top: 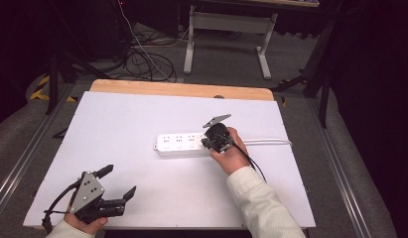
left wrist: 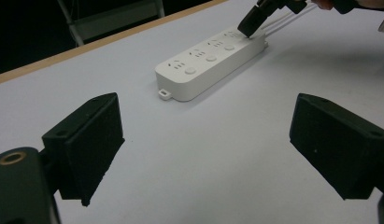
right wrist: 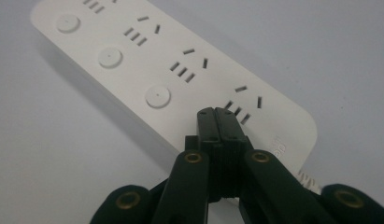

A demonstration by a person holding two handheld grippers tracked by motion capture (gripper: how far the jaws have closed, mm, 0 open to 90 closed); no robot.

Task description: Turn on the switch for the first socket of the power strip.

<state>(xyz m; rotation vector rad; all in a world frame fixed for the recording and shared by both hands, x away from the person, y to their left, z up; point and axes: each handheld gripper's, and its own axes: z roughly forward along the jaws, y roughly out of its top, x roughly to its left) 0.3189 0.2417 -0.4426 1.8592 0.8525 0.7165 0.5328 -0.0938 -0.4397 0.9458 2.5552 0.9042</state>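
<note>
- White plastic power strip (top: 184,144) lying flat near the middle of the worktop (top: 117,129), long axis across, sockets and round buttons facing up; cord (top: 271,142) running off its right end toward the worktop's right edge.
- Flat, face-up placement leaves every button reachable from above; probably the reason for the steep approach.
- Right gripper (right wrist: 221,114) tilted down onto the cord end of the strip, jaws pressed together with nothing between them, forming one narrow black tip.
- Closed tip resting on or just above the strip's top face beside the last socket group, near the row of round buttons (right wrist: 158,96); contact itself hard to confirm from the right gripper view.
- Judgement: jaws kept shut to serve as a single poking finger for a button rather than for grasping; an open pair would straddle and slip.
- Same closed tip visible from the left gripper view (left wrist: 251,23), meeting the far end of the strip.
- Right hand (top: 230,154) wrapped round the gripper body, wrist over the worktop just nearer than the strip, steadying the push.
- Left gripper (top: 119,186) parked well apart at the near left corner of the worktop, jaws spread wide and holding nothing, pointed toward the strip.
- Judgement: left side kept clear and ready, perhaps to brace the light strip should the press make it slide.
- Small mounting tab (left wrist: 164,94) on the strip's free end unheld; nothing pinning the strip down.
</note>
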